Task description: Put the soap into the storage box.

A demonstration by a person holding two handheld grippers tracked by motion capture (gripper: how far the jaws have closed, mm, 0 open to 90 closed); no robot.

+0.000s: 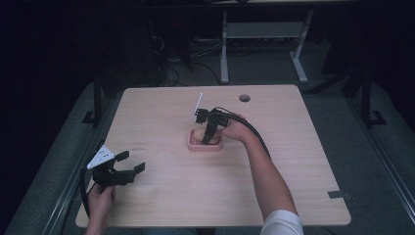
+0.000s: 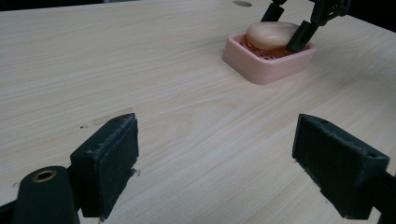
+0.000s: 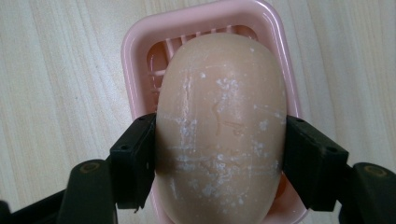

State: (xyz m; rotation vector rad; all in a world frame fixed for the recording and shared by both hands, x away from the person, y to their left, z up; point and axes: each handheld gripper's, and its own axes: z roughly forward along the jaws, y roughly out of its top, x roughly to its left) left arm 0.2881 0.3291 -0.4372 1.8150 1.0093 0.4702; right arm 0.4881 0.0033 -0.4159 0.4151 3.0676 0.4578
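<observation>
Pale wood-grain laminate forms the table (image 1: 166, 196) top, and on it we count one pink soap dish (image 1: 192, 145) holding one bar of soap (image 1: 198, 135), near the table's middle. We count two grippers, one in each of the person's hands.

Right gripper (image 1: 211, 139): we find it over the dish, pointing down, with its two jaws closed against the opposite long sides of the soap. In the right gripper view both black pads (image 3: 133, 158) press the flanks of the soap (image 3: 219, 130), which is beige, oval, scuffed with white flecks and scratches. The soap sits inside the soap dish (image 3: 135, 51), whose slotted floor shows behind the bar's far end. The left gripper view shows the same bar (image 2: 271, 33) resting in the dish (image 2: 261, 70), with the right gripper (image 2: 286, 35) reaching down onto it.

Left gripper (image 1: 128, 165): we find it near the table's left front edge, well apart from the dish. Its two jaws stand wide apart with bare tabletop between them; it grips nothing.

One round hole (image 1: 244, 98) marks the table near its far edge.
</observation>
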